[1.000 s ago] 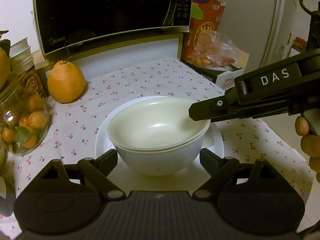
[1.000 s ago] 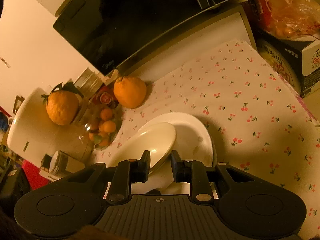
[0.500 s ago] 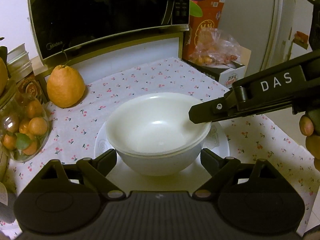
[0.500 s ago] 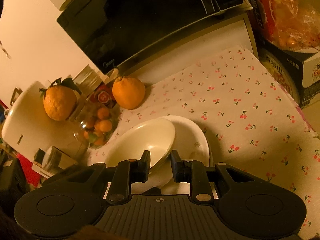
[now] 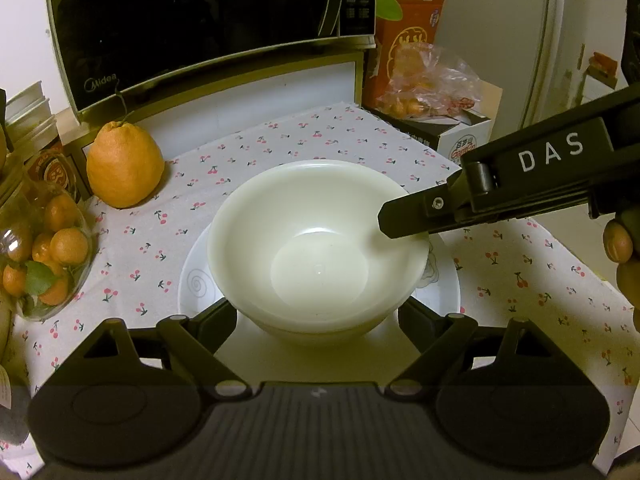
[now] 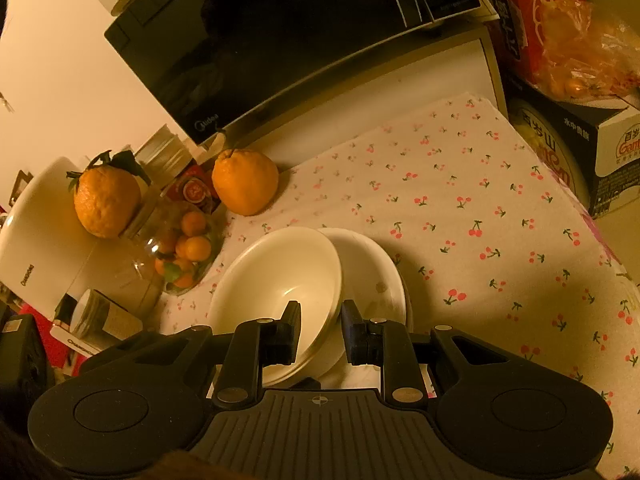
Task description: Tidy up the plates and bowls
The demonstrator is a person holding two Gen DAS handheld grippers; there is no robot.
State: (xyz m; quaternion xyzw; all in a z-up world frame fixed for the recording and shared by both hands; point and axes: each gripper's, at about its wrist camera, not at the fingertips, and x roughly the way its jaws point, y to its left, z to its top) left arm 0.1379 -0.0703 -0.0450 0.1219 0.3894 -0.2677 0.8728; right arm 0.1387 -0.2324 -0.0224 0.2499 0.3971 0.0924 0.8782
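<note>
Our right tool (image 6: 320,330) pinches the rim of the smooth, round top bowl (image 5: 316,240), nested on a glossy plate (image 5: 444,292); our left tool (image 5: 316,320) stands wide open.

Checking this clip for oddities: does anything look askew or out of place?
The top bowl sits tilted in the bowl under it, pinched at its rim by the right gripper. Nothing is spilled or broken.
</note>
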